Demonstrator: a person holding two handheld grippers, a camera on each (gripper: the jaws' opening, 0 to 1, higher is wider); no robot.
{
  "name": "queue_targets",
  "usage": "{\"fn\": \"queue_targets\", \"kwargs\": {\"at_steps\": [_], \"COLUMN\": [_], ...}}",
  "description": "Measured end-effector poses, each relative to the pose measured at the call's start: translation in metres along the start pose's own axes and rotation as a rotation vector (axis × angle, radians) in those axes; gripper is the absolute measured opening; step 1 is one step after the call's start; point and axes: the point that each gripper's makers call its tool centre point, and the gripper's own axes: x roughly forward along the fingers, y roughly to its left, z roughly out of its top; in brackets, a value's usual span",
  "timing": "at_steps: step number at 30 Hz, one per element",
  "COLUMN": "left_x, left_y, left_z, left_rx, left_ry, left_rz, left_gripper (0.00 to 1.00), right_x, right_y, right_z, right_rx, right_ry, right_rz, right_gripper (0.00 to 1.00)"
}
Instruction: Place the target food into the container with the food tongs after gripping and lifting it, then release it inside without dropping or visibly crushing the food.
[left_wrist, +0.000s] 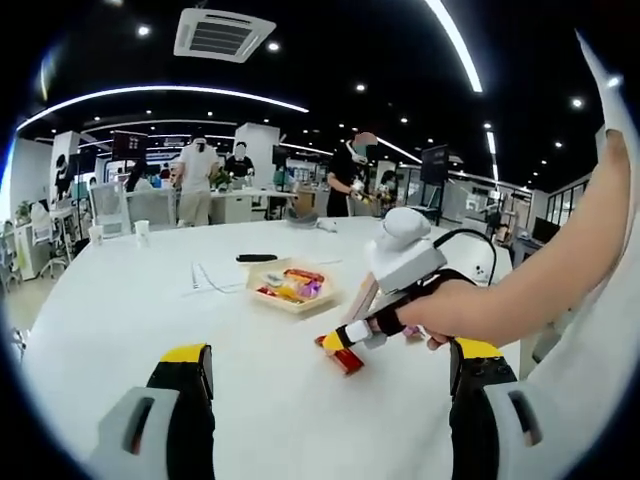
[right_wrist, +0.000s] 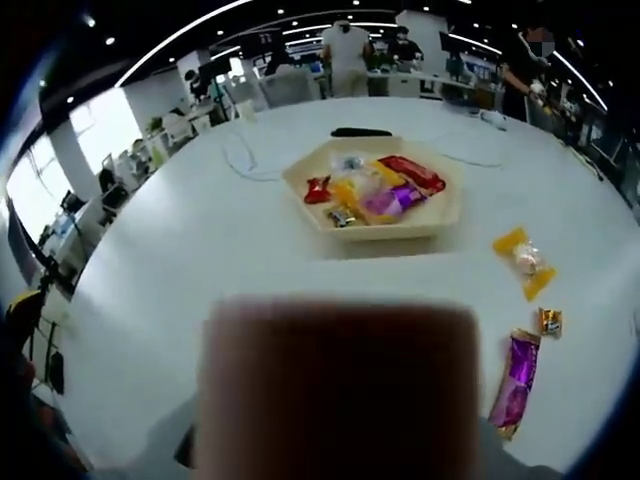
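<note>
The tray (right_wrist: 372, 200) already holds several wrapped snacks, three more lie on the counter (right_wrist: 180, 260) beside it, the left gripper (left_wrist: 330, 385) stands wide, and the right gripper's (left_wrist: 350, 335) state cannot be told.

I count one tray (right_wrist: 300, 190) on the one white table (right_wrist: 180, 270), and in it roughly six wrapped snacks: a red pack (right_wrist: 412, 172), a small red one (right_wrist: 316, 188), a yellow one (right_wrist: 349, 192), a purple one (right_wrist: 392, 202), a pale one (right_wrist: 350, 161) and a small dark one (right_wrist: 343, 215). Three more lie loose on the table: one yellow packet (right_wrist: 525, 259), one purple bar (right_wrist: 516, 380) and one small candy (right_wrist: 549, 321). There is one black remote (right_wrist: 361, 131) beyond the tray. My two grippers, left (left_wrist: 330, 385) and right (left_wrist: 350, 335). About five people stand in the background.
</note>
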Motion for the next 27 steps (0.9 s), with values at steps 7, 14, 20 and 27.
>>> {"fn": "queue_targets", "kwargs": {"at_steps": [7,14,20,27], "left_x": [0.002,0.007,0.006,0.008], "left_y": [0.002,-0.006,-0.008,-0.008], "left_z": [0.001,0.001,-0.004,-0.008], "left_rx": [-0.015,-0.017,-0.015,-0.019], "left_ry": [-0.009,-0.012,0.0,0.009], "left_rz": [-0.004,-0.016,-0.014,-0.016], "left_gripper": [0.99,0.99,0.99,0.99], "right_x": [-0.006,-0.006,-0.003,-0.005], "right_y": [-0.005,-0.007,-0.018,-0.016], "right_z": [-0.007,-0.008,-0.006,-0.008], "right_rx": [-0.037,-0.072,-0.091,-0.111], "right_ry": [0.008,0.007,-0.005,-0.018], "right_rz": [-0.016,-0.015,-0.02,0.075], "right_gripper": [0.27,0.27,0.26,0.26]}}
